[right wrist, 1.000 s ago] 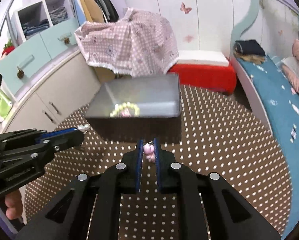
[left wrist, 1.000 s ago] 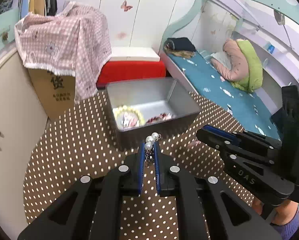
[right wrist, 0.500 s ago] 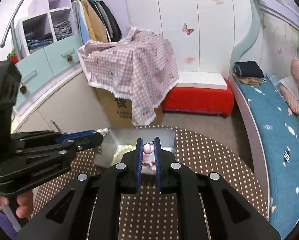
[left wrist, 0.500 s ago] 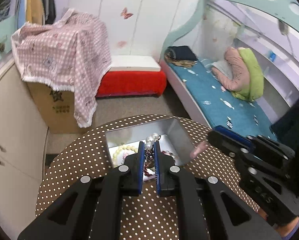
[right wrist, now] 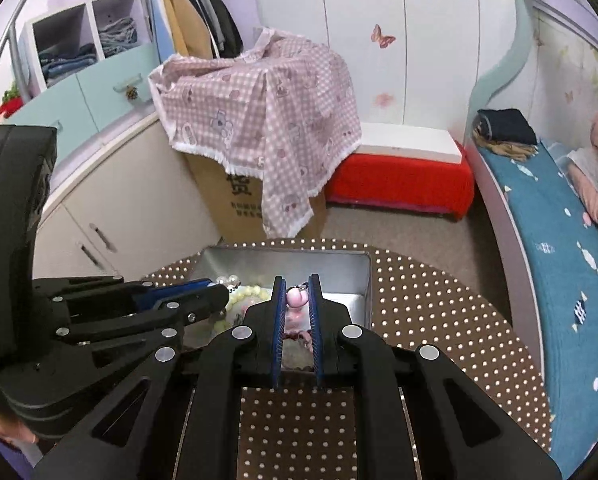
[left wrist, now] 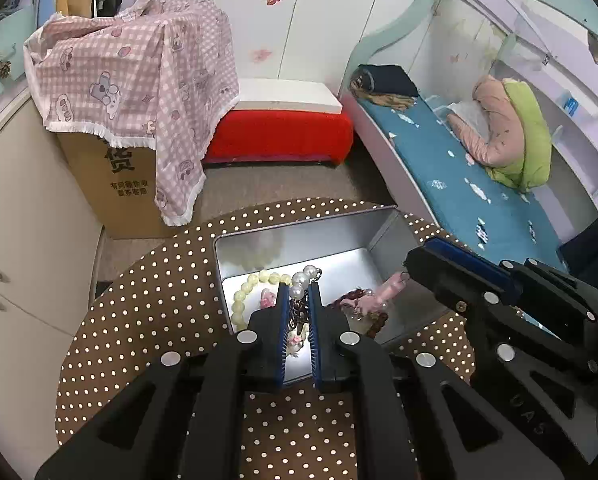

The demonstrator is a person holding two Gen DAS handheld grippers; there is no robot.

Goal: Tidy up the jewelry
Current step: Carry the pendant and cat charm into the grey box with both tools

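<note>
A silver metal box (left wrist: pixel 383 228) (right wrist: pixel 361 280) stands open on a brown dotted round table (left wrist: pixel 159 280). Inside lie a pale green bead bracelet (left wrist: pixel 243 292) and a dark red bead string (left wrist: pixel 351 294). My left gripper (left wrist: pixel 298 292) is shut on a pearl-and-chain piece (left wrist: pixel 305 276) and holds it above the box. My right gripper (right wrist: pixel 297 286) is shut on a pink bead piece (right wrist: pixel 297 298), also above the box; it shows in the left wrist view (left wrist: pixel 413 268) with the pink piece (left wrist: pixel 379 294) hanging from it.
A cardboard box under a pink checked cloth (left wrist: pixel 139 80) and a red bench (left wrist: pixel 279 132) stand beyond the table. A blue bed (left wrist: pixel 459 184) runs along the right. Cupboards (right wrist: pixel 99 208) are at the left.
Both grippers have risen and moved forward over the box, each still holding its piece. The box now lies below the fingertips instead of ahead of them.
</note>
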